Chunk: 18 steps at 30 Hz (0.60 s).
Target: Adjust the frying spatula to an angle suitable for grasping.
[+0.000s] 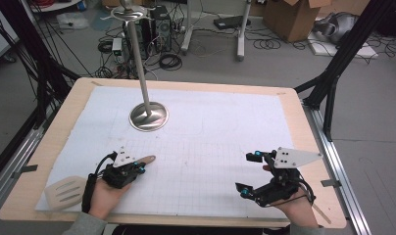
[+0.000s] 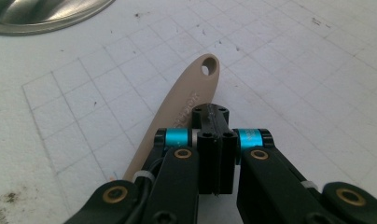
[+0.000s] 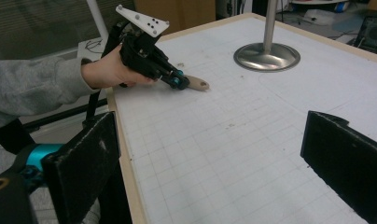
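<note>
At the lower left of the high view my left claw (image 1: 141, 168) sits with jaws together over the handle of the beige slotted spatula (image 1: 66, 191) lying on the bench (image 1: 294, 105), while my right claw (image 1: 247, 174) at lower right gapes wide, holding nothing.

Even, soft overhead light keeps shadows faint on the white worktop (image 1: 210, 127), with mild glare on the steel base (image 1: 148, 116) and slightly soft, low-resolution pictures.
</note>
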### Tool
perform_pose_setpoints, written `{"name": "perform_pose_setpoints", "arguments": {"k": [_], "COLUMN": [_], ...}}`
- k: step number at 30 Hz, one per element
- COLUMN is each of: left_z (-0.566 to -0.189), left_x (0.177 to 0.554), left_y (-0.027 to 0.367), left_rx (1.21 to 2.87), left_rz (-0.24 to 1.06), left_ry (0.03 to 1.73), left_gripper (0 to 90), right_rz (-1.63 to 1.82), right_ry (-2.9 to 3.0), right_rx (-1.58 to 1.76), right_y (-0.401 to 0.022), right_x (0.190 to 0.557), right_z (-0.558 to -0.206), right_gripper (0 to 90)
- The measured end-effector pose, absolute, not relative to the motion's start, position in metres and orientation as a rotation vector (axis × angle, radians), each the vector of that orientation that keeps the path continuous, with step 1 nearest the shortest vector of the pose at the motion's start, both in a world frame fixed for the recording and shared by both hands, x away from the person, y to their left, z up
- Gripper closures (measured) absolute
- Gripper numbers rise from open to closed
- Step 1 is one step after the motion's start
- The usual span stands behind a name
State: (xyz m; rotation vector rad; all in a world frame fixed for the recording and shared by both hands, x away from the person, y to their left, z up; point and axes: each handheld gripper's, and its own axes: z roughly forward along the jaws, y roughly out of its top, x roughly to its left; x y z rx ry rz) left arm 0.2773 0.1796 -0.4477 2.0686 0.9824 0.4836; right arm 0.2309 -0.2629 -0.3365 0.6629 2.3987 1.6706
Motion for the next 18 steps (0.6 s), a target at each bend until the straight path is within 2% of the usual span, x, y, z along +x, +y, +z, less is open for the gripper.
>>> {"name": "perform_pose_setpoints", "arguments": {"k": [18], "left_z": [-0.450], "left_x": [0.290], "left_y": [0.185], "left_rx": [2.043], "left_rz": [0.524], "left_ry": [1.011], "left_gripper": [89.8], "right_rz": [1.662], "right_ry": [2.406], "right_rx": [0.664], "right_y": [-0.261], "right_x": [0.232], "right_z": [-0.338], "right_gripper": [3.8]}}
